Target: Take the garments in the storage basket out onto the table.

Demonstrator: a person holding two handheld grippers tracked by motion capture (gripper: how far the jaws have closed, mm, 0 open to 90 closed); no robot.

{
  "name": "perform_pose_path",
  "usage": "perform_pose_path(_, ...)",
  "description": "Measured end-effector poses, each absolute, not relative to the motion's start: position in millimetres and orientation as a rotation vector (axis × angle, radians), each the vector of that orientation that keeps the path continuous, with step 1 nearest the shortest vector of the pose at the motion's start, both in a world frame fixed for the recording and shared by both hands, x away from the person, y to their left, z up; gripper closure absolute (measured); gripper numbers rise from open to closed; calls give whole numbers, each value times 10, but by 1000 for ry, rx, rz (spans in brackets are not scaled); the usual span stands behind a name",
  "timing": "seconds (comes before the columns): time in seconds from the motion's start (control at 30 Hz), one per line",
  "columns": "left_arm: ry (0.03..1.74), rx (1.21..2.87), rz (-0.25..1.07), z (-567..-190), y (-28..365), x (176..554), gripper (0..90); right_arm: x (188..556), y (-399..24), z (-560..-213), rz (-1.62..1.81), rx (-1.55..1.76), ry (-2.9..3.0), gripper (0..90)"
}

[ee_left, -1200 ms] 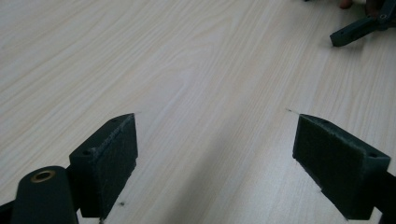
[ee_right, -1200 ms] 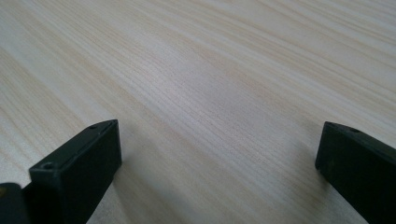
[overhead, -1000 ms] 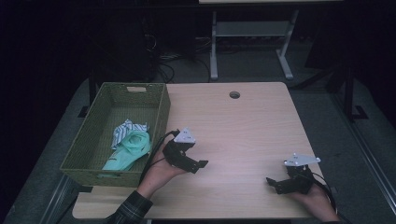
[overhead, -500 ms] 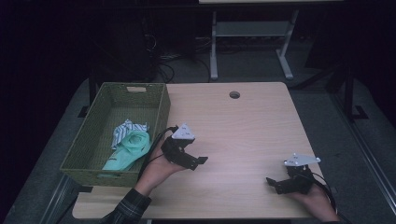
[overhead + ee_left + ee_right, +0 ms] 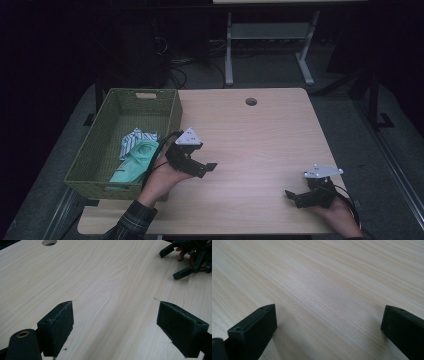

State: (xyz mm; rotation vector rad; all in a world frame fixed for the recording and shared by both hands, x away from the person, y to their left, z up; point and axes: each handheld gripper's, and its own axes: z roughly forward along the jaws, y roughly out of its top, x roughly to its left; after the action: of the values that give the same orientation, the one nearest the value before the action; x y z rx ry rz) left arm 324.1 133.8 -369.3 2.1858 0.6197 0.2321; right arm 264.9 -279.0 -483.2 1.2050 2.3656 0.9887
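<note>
Near edge, right side: my right gripper [image 5: 296, 196] sits low over the pale wood-grain table [image 5: 260, 135], its jaws pointing left. In the right gripper view the two black jaws stand wide apart with bare wood between them; nothing held.

A little farther in, left of centre: my left gripper [image 5: 207, 167], black with a grey three-cornered plate on top, is held just beside the right wall of the olive-green woven basket [image 5: 169, 117], jaws pointing right. The left gripper view shows its felt-faced pads [image 5: 58, 327] spread wide, empty, the table surface running between them. The right gripper [image 5: 183, 263] appears in that view at the upper right, well apart, fingers of the hand behind it.

Left of the left gripper: the basket stands along the left edge of the table. Inside it, toward the near half, lies a crumpled mint-green cloth [image 5: 136, 162], with a striped white-and-blue cloth [image 5: 135, 137] bunched just behind and touching it. Neither gripper touches the cloths.

Far side: a round cable hole [image 5: 251, 101] in the tabletop, near the far edge at centre. Beyond the table, dim floor and a grey metal stand [image 5: 265, 45].
</note>
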Motion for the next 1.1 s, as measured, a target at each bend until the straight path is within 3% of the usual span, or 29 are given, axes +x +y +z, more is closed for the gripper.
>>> perform_pose_path(1.1,696,2150,283,-3529,1724,3267,136,2653,-2792,-4834,989,1197,2365,0)
